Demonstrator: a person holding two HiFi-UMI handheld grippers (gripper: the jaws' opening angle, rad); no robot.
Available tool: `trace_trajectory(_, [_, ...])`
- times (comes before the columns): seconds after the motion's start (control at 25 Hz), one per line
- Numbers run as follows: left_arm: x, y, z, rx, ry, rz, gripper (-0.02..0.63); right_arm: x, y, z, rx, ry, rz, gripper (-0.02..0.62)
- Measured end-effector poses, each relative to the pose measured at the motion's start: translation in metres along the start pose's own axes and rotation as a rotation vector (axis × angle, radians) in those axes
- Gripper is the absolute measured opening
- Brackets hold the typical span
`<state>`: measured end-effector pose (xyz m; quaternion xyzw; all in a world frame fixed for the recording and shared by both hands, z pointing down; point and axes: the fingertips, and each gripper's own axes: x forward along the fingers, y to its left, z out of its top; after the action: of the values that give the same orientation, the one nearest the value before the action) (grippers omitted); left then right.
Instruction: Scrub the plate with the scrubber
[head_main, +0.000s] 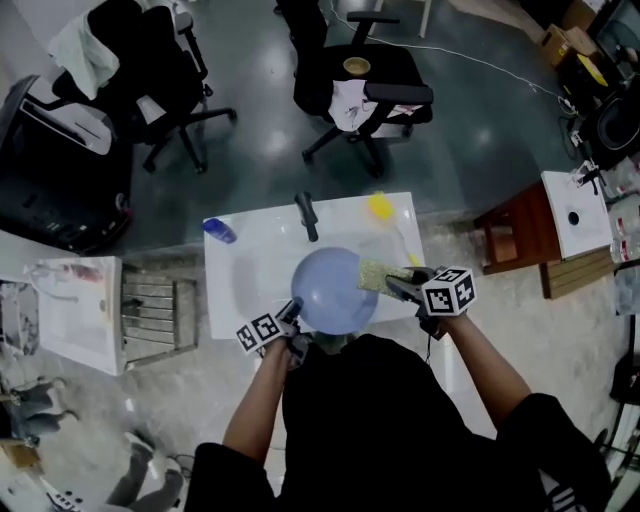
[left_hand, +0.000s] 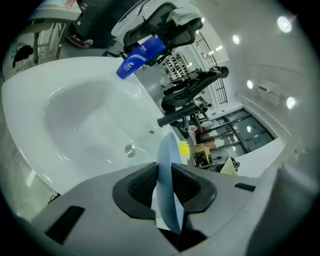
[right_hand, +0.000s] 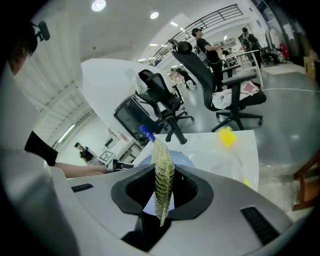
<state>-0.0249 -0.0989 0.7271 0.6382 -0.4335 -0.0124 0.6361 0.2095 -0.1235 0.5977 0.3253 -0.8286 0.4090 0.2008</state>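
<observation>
Open office-lab space: swivel chairs (head_main: 395, 65), polished concrete floor (head_main: 260, 130), freestanding white sink (head_main: 222, 300).

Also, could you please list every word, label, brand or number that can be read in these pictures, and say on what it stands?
No text is readable in any view.
On the blue bottle on the sink rim: white label print, too blurred to read.
On the marker cube of the right gripper and of the left gripper: square patterns only, no letters.
On the plate and the scrubber: no print visible.
</observation>
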Motion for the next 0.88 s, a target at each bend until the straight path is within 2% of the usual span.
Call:
trace_trajectory(0.24, [0.034, 0.039, 0.002, -0.042, 0.132, 0.047, 0.074, -0.003, 0.017, -0.039, 0.109, -0.03, -0.118, 0.064])
trace_trajectory(0.4, [0.058, 0.066, 0.016, -0.108, 0.181, 0.083, 0.078, 0.0, 0.035, -0.065, 0.322, -0.123, -0.123, 0.064])
trace_trajectory(0.48, [0.064, 0.079, 0.02, -0.129, 0.202, 0.107, 0.078, -0.002, 0.041, -0.078, 0.393, -0.151, -0.151, 0.064])
trace_trajectory(0.64, [0.075, 0.096, 0.022, -0.154, 0.244, 0.144, 0.078, -0.009, 0.051, -0.103, 0.426, -0.161, -0.226, 0.064])
trace_trajectory(0.88, [0.084, 0.107, 0.022, -0.162, 0.266, 0.159, 0.095, -0.011, 0.067, -0.121, 0.458, -0.193, -0.273, 0.064])
